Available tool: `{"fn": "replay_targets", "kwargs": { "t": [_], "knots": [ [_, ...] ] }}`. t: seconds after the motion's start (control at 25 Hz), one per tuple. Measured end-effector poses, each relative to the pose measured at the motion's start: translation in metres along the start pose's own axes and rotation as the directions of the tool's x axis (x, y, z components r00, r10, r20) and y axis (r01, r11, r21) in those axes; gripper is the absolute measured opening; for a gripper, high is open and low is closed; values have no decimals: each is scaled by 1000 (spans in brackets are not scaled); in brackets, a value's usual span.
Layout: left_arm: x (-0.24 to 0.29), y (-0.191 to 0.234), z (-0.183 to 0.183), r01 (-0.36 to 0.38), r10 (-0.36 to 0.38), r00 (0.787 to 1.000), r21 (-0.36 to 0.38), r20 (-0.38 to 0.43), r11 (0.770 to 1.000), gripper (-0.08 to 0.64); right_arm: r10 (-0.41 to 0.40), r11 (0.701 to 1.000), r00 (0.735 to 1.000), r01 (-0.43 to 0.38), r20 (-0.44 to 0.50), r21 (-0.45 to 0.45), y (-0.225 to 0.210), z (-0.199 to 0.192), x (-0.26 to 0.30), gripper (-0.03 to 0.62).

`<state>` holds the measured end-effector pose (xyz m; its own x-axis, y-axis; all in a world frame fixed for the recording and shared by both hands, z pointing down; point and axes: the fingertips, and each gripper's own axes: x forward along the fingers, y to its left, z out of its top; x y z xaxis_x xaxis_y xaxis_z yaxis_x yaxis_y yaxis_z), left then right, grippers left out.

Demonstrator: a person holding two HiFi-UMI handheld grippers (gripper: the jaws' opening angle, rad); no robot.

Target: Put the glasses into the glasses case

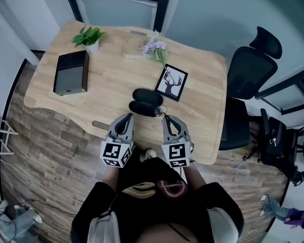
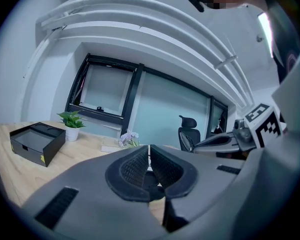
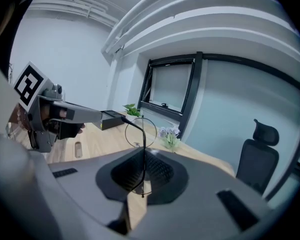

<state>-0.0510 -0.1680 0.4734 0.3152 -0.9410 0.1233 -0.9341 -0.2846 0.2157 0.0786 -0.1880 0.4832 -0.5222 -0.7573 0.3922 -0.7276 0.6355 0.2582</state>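
Left gripper (image 1: 127, 117): jaws together, nothing surely pinched; the dark shape low between them is probably the case. Glasses case (image 1: 143, 101): black, smooth, rounded, open on the pale wooden surface (image 1: 111, 80), long axis crosswise, just ahead of both grippers. Right gripper (image 1: 167, 118): clamped on a temple of the thin wire glasses (image 3: 140, 131), round rim upward. The case lies near, ahead-left.

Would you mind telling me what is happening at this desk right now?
A person holds a gripper in each hand over a wooden desk. The right gripper is shut on a thin wire-framed pair of glasses, held just short of the black glasses case, which appears open. The left gripper, jaws together, sits close beside the case. The glasses are not yet inside.
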Motion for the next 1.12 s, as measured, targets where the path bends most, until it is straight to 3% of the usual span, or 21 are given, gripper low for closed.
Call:
{"fn": "replay_targets", "kwargs": {
  "t": [0.16,0.32,0.48,0.72,1.12],
  "knots": [
    [6,27,2,2,-3,1000,-17,-22,1000,25,-20,1000,1000,20,-14,0,6,12,20,18],
    [13,49,15,28,-27,999,-43,21,999,25,-38,999,999,38,2,-2,11,32,38,17],
    [19,66,14,24,-24,1000,-27,3,999,25,-54,997,999,54,4,-52,15,48,53,17],
    [25,91,15,39,-39,999,-50,-1,998,25,-49,994,998,45,-42,-99,22,50,75,17],
    [43,114,14,84,-85,996,-25,-25,996,25,-65,985,992,47,-104,-168,19,49,108,17]
  ]
}}
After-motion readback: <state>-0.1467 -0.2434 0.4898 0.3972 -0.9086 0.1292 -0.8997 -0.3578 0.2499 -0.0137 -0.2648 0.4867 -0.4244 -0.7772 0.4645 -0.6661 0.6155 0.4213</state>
